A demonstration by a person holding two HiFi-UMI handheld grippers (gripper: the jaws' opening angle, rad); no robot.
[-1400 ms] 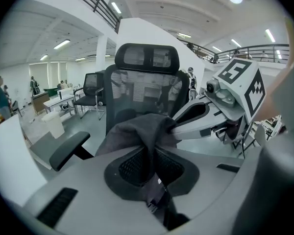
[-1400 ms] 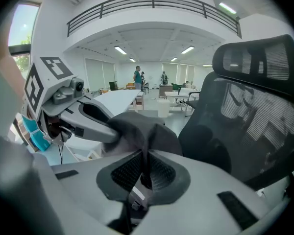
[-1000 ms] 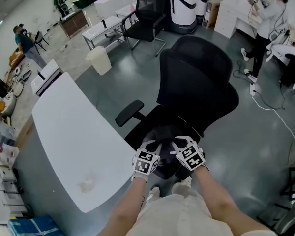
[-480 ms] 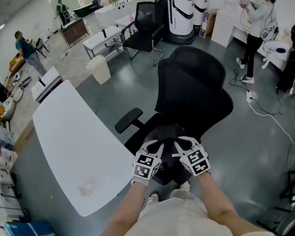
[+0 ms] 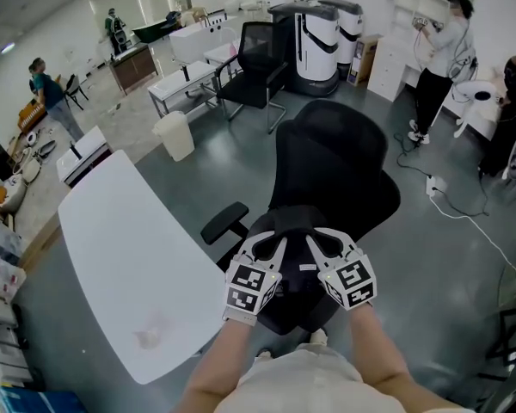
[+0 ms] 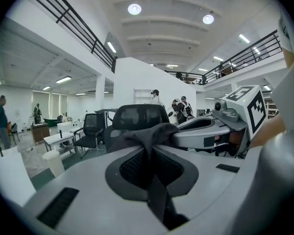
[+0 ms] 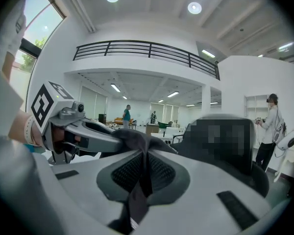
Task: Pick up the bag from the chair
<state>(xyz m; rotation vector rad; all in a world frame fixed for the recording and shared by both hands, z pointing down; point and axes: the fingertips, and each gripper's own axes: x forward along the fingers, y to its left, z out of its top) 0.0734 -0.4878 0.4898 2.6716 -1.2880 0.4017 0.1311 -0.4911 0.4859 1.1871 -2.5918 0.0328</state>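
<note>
A dark fabric bag [image 5: 290,291] hangs between my two grippers, in front of the black office chair [image 5: 340,166]. The left gripper [image 5: 273,244] is shut on the bag's top edge. The right gripper [image 5: 316,243] grips it just beside, the two close together. In the left gripper view the dark cloth [image 6: 148,136] is pinched between the jaws of the left gripper [image 6: 150,148], and the right gripper [image 6: 220,131] shows alongside. The right gripper view has the same fabric [image 7: 139,143] clamped in the right gripper [image 7: 145,153]. The bag covers the chair's seat.
A white table [image 5: 120,248] stands close on the left, next to the chair's armrest [image 5: 225,222]. Behind are a second black chair [image 5: 260,54], a white bin [image 5: 175,134] and two white machines [image 5: 316,33]. Cables [image 5: 464,209] lie on the floor at right. People stand farther off.
Both grippers have risen toward me with the bag held between them. The bag now hangs higher and looks larger, covering the seat.
</note>
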